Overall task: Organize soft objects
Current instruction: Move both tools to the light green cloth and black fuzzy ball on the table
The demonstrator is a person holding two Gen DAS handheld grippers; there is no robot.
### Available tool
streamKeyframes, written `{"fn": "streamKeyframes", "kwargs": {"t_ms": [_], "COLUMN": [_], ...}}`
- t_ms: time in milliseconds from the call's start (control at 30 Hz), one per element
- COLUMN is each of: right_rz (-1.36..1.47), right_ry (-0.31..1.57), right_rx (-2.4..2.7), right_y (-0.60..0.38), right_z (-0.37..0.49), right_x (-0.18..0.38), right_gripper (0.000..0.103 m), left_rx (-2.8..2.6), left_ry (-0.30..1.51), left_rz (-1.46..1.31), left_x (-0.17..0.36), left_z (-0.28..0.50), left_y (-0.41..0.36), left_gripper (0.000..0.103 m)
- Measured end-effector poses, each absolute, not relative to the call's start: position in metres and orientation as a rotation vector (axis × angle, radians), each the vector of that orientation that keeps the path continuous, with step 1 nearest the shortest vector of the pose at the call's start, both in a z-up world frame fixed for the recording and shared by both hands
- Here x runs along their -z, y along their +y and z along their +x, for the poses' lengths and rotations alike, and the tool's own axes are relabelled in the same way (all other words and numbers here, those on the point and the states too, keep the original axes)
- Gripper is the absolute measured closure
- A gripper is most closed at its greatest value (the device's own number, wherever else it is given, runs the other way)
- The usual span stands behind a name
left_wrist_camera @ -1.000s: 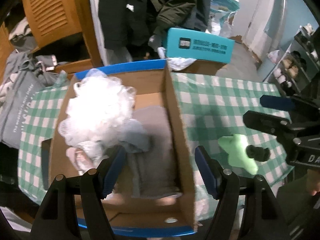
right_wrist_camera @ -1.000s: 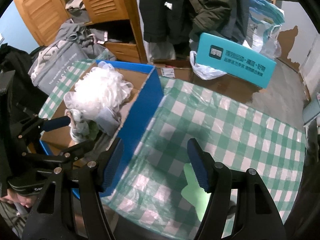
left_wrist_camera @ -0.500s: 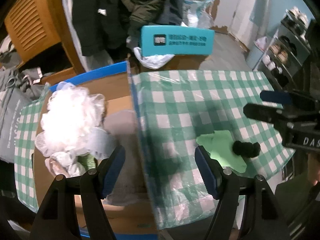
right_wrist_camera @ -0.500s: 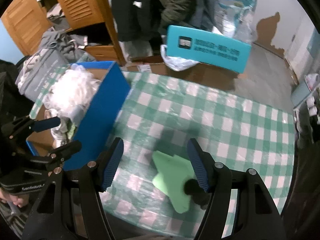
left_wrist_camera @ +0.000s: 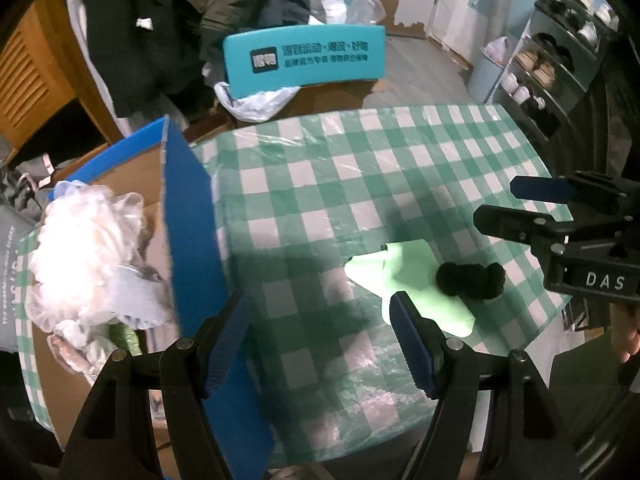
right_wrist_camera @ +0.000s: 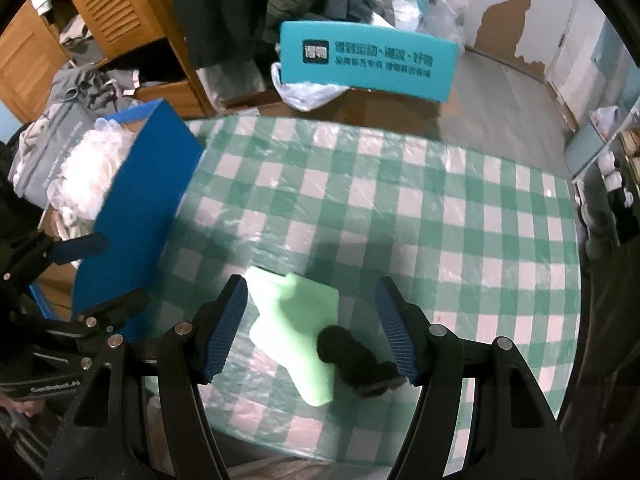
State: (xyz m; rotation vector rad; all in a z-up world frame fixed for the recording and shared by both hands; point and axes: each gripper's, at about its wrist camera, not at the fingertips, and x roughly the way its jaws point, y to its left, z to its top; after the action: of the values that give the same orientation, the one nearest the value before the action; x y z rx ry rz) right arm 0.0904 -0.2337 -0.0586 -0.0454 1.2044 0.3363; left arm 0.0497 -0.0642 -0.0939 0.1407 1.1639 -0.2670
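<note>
Checked cloth covers your table (left_wrist_camera: 360, 168), green and white under clear plastic, and the blue cardboard box (left_wrist_camera: 192, 216) stands at its left edge with a white mesh puff (left_wrist_camera: 84, 240) and other soft pieces piled inside. Behind the table a teal box (left_wrist_camera: 304, 58) with printed lettering sits among hanging dark coats. You hold both tools tipped steeply down toward the tabletop. Your left gripper (left_wrist_camera: 320, 338) has its jaws apart with nothing between them, over bare cloth just right of the box wall; your right gripper (right_wrist_camera: 308, 332) is likewise spread wide and empty. A second ago your left tool looked straight down into the box and the right one hung beside the box wall; both have since swung rightward across the table, so the box now sits off to the left in each view. The pale green cloth piece (right_wrist_camera: 292, 328) lies flat on the table directly between your right gripper's blue pads (right_wrist_camera: 224, 330), not touched by either. A small black fuzzy lump (right_wrist_camera: 352, 356) rests on the green piece's right end, close to the right pad. From the left wrist view, both lie just right of that tool's right finger.
</note>
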Motion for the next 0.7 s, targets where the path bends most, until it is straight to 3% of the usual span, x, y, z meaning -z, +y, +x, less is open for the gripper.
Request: {"fn": "streamKeyframes", "kwargs": {"t_ms": [700], "right_rz": [-0.056], "right_ry": [1.398], "right_rx": [-0.324], "right_y": [-0.270], "right_z": [0.074], "right_x": [0.143], "right_gripper": [0.036], "left_rx": [0.339], "left_ry": [1.293], "left_rz": [0.234], "left_x": [0.159], "left_z": [0.052], "left_y": [-0.124], "left_gripper": [0.030]}}
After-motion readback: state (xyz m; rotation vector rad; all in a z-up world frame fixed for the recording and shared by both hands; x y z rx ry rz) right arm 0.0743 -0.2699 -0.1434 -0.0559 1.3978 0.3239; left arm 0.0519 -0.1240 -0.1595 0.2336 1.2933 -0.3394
